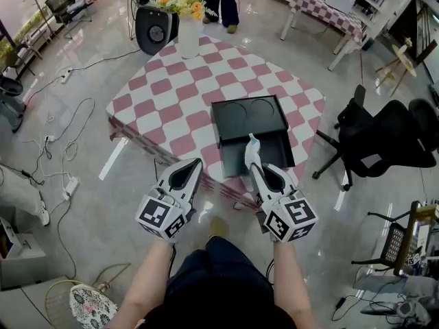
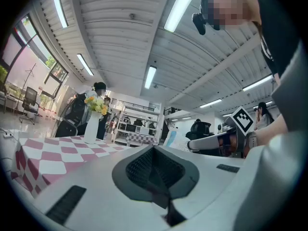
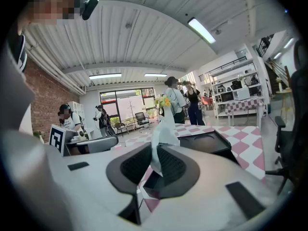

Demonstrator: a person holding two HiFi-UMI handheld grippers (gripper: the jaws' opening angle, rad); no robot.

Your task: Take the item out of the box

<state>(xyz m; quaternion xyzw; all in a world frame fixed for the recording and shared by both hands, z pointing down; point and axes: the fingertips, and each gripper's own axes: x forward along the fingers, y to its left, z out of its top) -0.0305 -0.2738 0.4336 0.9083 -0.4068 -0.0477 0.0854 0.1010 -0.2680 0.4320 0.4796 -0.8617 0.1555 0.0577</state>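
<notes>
A black box [image 1: 248, 117] lies open near the front right of the pink-and-white checked table [image 1: 171, 94]; its lid part shows two round recesses and its tray [image 1: 274, 153] lies nearer me. My right gripper [image 1: 253, 164] hovers over the tray's near edge, shut on a slim white packet [image 1: 251, 148] that sticks up from its jaws. In the right gripper view the packet [image 3: 162, 134] stands upright between the pads [image 3: 175, 165], with the box [image 3: 207, 141] behind. My left gripper [image 1: 194, 163] hangs off the table's front edge, shut and holding nothing. The left gripper view shows its pads [image 2: 144, 167] pressed together.
A white vase of flowers [image 1: 186, 26] stands at the table's far edge. A black office chair [image 1: 384, 142] is to the right, cables [image 1: 62, 149] trail on the floor at left, and a second checked table [image 1: 326, 9] is at the back right. A person [image 1: 221, 2] stands beyond the table.
</notes>
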